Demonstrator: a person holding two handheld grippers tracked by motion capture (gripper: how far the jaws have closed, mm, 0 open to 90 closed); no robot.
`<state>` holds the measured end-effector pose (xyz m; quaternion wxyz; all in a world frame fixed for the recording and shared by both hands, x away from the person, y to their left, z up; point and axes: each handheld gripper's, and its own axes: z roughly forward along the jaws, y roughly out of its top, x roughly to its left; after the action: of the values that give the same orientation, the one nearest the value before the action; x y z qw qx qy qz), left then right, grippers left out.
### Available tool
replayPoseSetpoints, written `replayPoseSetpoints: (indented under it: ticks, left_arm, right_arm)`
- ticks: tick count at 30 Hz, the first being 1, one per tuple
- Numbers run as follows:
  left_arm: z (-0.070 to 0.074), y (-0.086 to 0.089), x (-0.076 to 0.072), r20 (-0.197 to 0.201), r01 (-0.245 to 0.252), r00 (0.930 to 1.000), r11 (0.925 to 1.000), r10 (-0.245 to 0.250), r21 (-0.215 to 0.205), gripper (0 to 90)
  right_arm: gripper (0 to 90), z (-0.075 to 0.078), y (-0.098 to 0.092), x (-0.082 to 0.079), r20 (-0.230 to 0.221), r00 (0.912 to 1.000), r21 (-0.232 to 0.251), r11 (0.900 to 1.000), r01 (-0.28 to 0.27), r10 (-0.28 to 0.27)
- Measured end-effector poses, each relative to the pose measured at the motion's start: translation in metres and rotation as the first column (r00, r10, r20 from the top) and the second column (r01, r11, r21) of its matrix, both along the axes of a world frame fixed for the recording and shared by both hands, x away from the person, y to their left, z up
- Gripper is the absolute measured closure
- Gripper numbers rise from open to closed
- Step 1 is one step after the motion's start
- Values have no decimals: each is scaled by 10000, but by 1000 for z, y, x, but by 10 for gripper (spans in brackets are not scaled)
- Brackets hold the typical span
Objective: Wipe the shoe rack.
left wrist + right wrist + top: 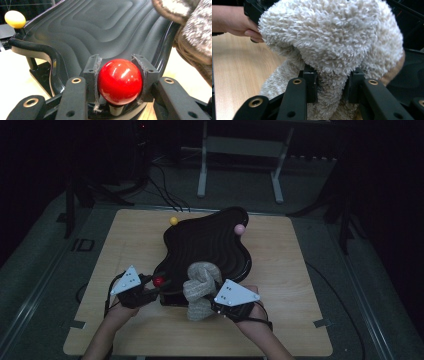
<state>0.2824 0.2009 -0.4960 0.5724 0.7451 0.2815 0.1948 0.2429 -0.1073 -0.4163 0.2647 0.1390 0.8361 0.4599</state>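
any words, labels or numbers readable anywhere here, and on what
"ID", or marks shaped like it: on the grey floor mat left of the wooden table, dim in the high view.
No print on the black ridged tray, its red knob, yellow knob and pink knob, or the fleecy cloth.
The grey plate on the right gripper bears holes, no lettering.

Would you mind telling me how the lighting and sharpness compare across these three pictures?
High view: dim and underexposed, the surroundings nearly black, the tray a dark shape on the table. Left gripper view: brighter, with white glare spots on the red ball and soft sheen on the tray's ridges. Right gripper view: evenly lit, the fluffy cloth crisp, the hand behind slightly soft.
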Motion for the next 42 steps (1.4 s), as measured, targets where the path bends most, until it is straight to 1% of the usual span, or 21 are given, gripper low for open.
replayPoseSetpoints:
  ticks: [2,4,6,11,13,14,15,17,18,21,23,24,25,28,30,33,36,37,38,39,42]
  left_arm:
    - [0,0,0,-21,1,10000,10000,-1,-5,597]
    - [0,0,0,-22,0,10000,10000,0,-18,598]
    - [0,0,0,-27,-6,10000,10000,6,-11,597]
    - [0,0,0,-25,28,10000,10000,-28,-13,598]
    - [0,0,0,-23,13,10000,10000,-13,-2,598]
    - [0,0,0,-23,23,10000,10000,-23,-2,598]
    - [0,0,0,-28,20,10000,10000,-20,-18,598]
    - [0,0,0,-38,15,10000,10000,-15,-7,598]
    - [0,0,0,-42,16,10000,10000,-16,-15,598]
    - [0,0,0,-36,25,10000,10000,-25,-29,598]
    - [0,0,0,-29,15,10000,10000,-15,-2,598]
    - [0,0,0,-42,6,10000,10000,-7,-10,598]
    - [0,0,0,-36,8,10000,10000,-8,-1,598]
    - [0,0,0,-45,27,10000,10000,-27,-24,598]
    - [0,0,0,-55,21,10000,10000,-21,-16,598]
    - [0,0,0,-53,39,10000,10000,-39,-13,598]
    - [0,0,0,-62,27,10000,10000,-27,-10,598]
    - [0,0,0,-66,18,10000,10000,-18,-20,598]
    - [0,0,0,-74,12,10000,10000,-12,-16,598]
    - [0,0,0,-86,7,10000,10000,-7,-15,598]
    - [0,1,0,-82,21,10000,10000,-22,-26,597]
  right_arm:
    - [689,-12,4,1,-369,9992,-203,9996,-175,168]
    - [689,-19,8,2,-407,9990,-537,9983,-222,200]
    - [689,-18,11,1,-360,9992,-606,9979,-215,193]
    - [689,-6,12,1,-137,9998,-351,9993,-126,121]
    - [690,-15,15,2,-213,9997,-456,9988,-151,141]
    - [690,-15,15,2,-213,9997,-456,9988,-151,141]
    - [690,-22,19,3,-280,9994,-769,9968,-229,208]
    - [690,-24,20,3,-372,9991,-839,9962,-254,223]
    - [690,-20,21,2,-390,9990,-796,9965,-250,219]
    - [689,-10,19,0,-68,9999,-453,9989,-94,91]
    - [690,-11,18,1,-127,9999,-323,9995,-62,57]
    - [691,-14,17,2,-245,9997,-227,9997,-30,25]
    - [693,-27,18,2,-389,9992,-577,9983,-86,64]
    - [692,-47,23,6,-804,9968,-1207,9926,-110,13]
    - [692,-48,23,6,-858,9963,-1247,9920,-173,66]
    - [692,-40,26,2,-716,9972,-1058,9940,-276,201]
    - [692,-44,27,5,-796,9968,-1167,9930,-195,102]
    - [691,-52,29,11,-950,9955,-1327,9910,-156,30]
    - [691,-55,29,14,-1092,9940,-1321,9912,-123,-22]
    - [690,-56,30,15,-1193,9929,-1306,9913,-138,-19]
    - [690,-54,33,12,-1143,9934,-1320,9911,-185,34]
